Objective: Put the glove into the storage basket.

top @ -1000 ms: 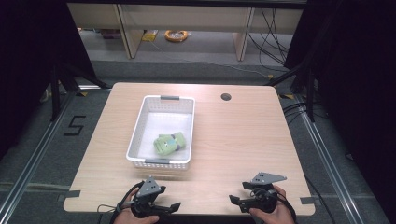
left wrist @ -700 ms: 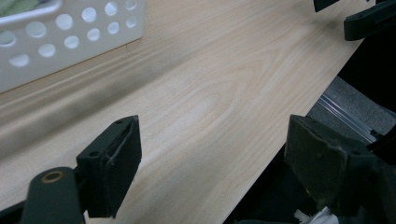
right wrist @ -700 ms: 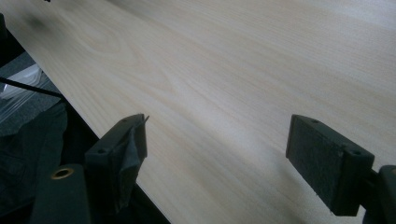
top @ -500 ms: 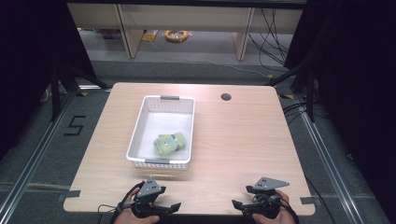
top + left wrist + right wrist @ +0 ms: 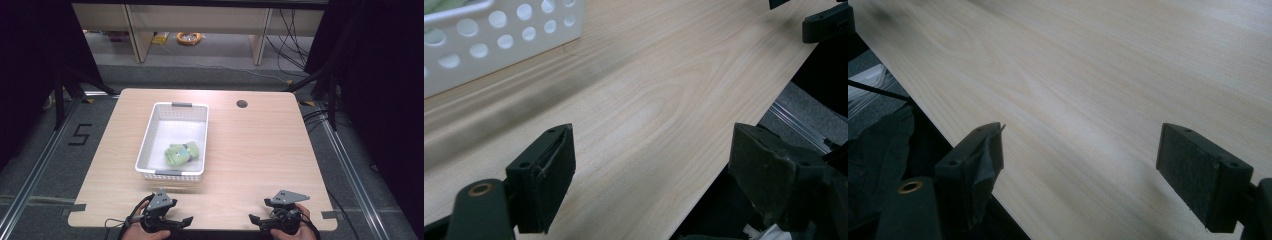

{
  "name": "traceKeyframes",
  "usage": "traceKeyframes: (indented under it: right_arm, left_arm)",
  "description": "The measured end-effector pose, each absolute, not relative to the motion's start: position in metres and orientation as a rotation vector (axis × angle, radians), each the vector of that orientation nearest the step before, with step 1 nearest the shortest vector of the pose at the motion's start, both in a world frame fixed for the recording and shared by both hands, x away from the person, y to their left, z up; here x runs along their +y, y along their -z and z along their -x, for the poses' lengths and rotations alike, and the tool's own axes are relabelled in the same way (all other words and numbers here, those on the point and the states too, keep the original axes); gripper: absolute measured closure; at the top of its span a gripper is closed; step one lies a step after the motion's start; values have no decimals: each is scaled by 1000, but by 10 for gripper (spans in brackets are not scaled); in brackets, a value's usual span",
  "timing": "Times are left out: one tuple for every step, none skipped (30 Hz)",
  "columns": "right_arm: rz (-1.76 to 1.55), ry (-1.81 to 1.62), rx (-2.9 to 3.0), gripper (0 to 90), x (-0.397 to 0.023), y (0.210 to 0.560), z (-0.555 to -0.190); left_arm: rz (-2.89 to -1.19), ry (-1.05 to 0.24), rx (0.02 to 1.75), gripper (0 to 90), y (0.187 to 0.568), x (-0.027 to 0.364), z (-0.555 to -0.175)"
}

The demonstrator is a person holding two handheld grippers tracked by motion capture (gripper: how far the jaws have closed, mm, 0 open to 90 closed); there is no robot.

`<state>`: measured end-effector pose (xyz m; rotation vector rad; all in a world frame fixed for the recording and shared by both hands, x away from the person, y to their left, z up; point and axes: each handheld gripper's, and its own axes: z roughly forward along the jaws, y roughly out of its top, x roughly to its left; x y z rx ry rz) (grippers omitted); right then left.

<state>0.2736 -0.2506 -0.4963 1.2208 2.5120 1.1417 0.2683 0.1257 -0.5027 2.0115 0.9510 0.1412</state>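
A white perforated basket (image 5: 150, 130) stands left of the table's middle, holding a green bundle of cloth (image 5: 182, 153) at its near end. My left gripper (image 5: 181, 221) rests at the table's front edge below the basket, jaws wide open and nothing between them. In the left gripper view the open gripper (image 5: 654, 180) hovers over bare wood, with the basket's wall (image 5: 499, 40) at the upper left. My right gripper (image 5: 256, 220) sits at the front edge to the right, also open. The right gripper view has the open gripper (image 5: 1080, 165) over the table's edge.
The wooden table (image 5: 260, 150) has a round cable hole (image 5: 242, 104) near its far edge. Grey floor with metal rails surrounds the table. Shelving and cables stand beyond the far side. The other gripper (image 5: 824, 22) appears at the top right of the left gripper view.
Both grippers have slid a little toward the front edge of the table. The basket and the green cloth have not moved.
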Motion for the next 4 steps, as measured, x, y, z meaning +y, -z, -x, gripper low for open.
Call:
traceKeyframes:
  right_arm:
    - [-1221,-1142,2512,199,-251,496,-274]
    - [-1228,-1125,2486,197,-251,496,-273]
    - [-1228,-1125,2486,197,-251,496,-273]
    - [-1234,-1118,2472,197,-251,496,-273]
  left_arm:
    - [-2011,-141,951,184,503,126,-268]
    - [-2018,-142,948,184,503,126,-269]
    - [-2018,-142,948,184,503,126,-269]
    - [-2019,-143,950,184,503,126,-269]
